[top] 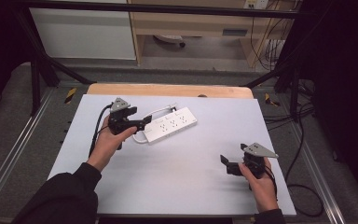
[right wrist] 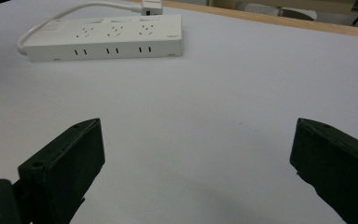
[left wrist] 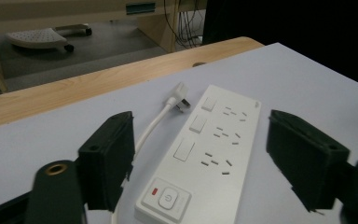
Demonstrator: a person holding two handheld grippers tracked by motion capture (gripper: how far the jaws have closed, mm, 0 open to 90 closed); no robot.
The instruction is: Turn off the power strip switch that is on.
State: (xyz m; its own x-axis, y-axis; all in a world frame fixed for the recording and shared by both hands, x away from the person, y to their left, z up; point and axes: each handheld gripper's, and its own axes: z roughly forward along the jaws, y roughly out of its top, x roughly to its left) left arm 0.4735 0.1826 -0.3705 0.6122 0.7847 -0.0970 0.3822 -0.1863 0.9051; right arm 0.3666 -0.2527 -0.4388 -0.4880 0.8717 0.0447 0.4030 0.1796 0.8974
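A white power strip (top: 171, 124) is being approached by the left gripper (top: 140, 123), which is being held just at the strip's switch end. In the left gripper view the strip (left wrist: 205, 158) is seen lying straight ahead of the tongs, its near end framed between the two black jaws, with clear gaps on both sides; the jaws are being kept spread, and nothing is being pinched. The strip's long axis is running away from this gripper, roughly in line with the direction in which the jaws are pointing, so the narrow width is being presented across the opening. The white cable (left wrist: 151, 126) and its plug (left wrist: 179, 95) are lying just beyond the left jaw, beside the strip.

The right gripper (top: 228, 163) is being held well apart from the strip, its jaws also spread wide over bare table (top: 177, 186). From it, the strip (right wrist: 107, 37) is seen far ahead, broadside on. The left hand (top: 107, 142) is judged the nearer one for the coming grasp.
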